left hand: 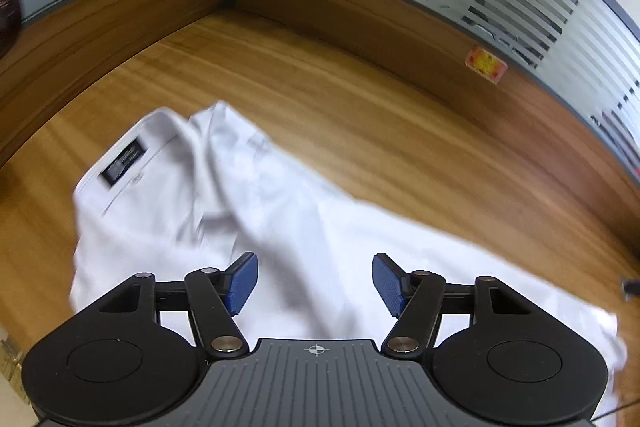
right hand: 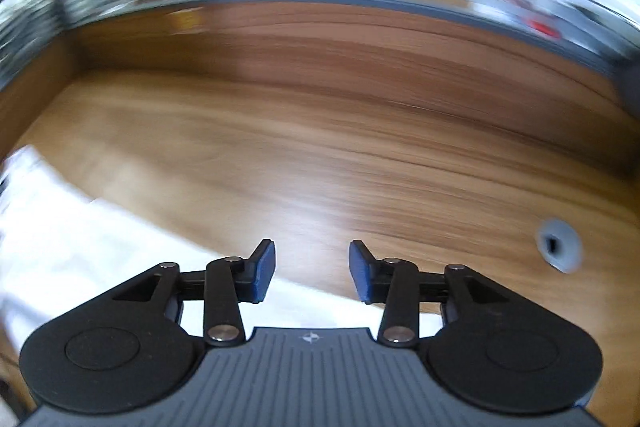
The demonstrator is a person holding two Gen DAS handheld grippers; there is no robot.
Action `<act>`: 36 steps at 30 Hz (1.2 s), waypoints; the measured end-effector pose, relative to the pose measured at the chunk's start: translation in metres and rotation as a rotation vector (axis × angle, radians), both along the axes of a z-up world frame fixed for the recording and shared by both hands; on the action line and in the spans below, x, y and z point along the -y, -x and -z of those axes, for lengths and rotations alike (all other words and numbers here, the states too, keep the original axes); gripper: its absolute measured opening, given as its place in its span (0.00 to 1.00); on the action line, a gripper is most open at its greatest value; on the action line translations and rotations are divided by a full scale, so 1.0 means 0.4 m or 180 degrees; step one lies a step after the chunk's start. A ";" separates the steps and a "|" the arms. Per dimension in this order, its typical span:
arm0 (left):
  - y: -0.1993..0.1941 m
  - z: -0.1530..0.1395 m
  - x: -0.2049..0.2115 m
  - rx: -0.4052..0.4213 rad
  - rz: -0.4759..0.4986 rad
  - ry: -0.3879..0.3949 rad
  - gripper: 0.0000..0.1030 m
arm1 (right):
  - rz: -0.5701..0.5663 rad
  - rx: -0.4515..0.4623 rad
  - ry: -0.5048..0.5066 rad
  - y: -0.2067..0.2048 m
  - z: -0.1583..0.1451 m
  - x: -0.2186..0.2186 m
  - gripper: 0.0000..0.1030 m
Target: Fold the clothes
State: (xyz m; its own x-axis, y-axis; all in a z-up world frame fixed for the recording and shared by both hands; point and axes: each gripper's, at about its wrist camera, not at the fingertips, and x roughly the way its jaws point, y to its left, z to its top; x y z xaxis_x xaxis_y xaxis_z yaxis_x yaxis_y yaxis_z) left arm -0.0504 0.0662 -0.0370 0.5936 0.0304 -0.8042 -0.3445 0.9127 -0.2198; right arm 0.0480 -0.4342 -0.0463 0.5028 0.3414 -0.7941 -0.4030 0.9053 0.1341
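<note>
White shirt (left hand: 224,211) lies near the table (left hand: 360,115) corner.

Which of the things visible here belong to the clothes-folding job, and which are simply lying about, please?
Part of the job:
- white shirt, spread on the wooden table
- left gripper, open above the shirt
- right gripper, open, nothing between its pads

Just lying about:
- orange-and-yellow sticker on the wooden back panel
- grey cable grommet set in the table

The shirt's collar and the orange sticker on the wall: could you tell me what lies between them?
Only bare wooden desk between the collar and the sticker, seen in the left wrist view.
</note>
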 end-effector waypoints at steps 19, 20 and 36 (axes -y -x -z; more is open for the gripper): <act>0.086 0.039 -0.021 0.0036 -0.0582 0.0179 0.65 | -0.1013 -0.0198 0.0491 0.065 0.117 -0.092 0.66; 0.074 0.040 -0.032 0.0047 -0.0614 0.0203 0.65 | -0.1003 -0.0200 0.0510 0.070 0.119 -0.086 0.66; 0.039 0.104 0.064 -0.0419 -0.0217 0.0270 0.64 | -0.0924 -0.0380 0.0689 0.074 0.186 -0.055 0.67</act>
